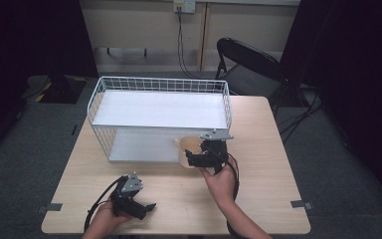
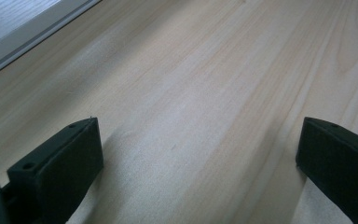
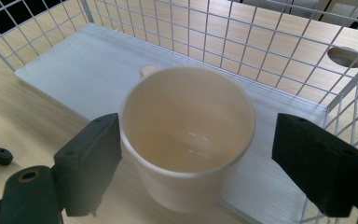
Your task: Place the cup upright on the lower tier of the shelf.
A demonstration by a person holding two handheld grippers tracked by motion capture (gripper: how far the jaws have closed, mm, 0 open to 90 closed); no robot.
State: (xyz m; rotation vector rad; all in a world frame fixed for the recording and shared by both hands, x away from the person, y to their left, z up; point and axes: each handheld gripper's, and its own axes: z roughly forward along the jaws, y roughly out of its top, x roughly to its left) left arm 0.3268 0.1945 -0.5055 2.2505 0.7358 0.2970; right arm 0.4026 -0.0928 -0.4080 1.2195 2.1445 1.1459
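A cream mug [image 1: 187, 148] stands upright and empty at the right front corner of the white wire rack's lower shelf [image 1: 139, 147]. Seen from the right gripper view, the mug [image 3: 186, 140] has its handle turned away toward the back. My right gripper [image 3: 196, 123] is open with its jaws on either side of the mug; the left jaw is close against its wall and the right jaw stands clear. In the high view the right gripper [image 1: 195, 155] sits just in front of the rack. My left gripper [image 1: 146, 209] rests low near the table's front edge, open [image 2: 198, 135] over bare wood.
The rack [image 1: 99, 89] has a white upper shelf and wire sides; its right wire wall [image 3: 349, 98] is close beside the right jaw. The wooden table [image 1: 263, 174] spreads around it. A black folding chair [image 1: 248, 64] stands behind the table.
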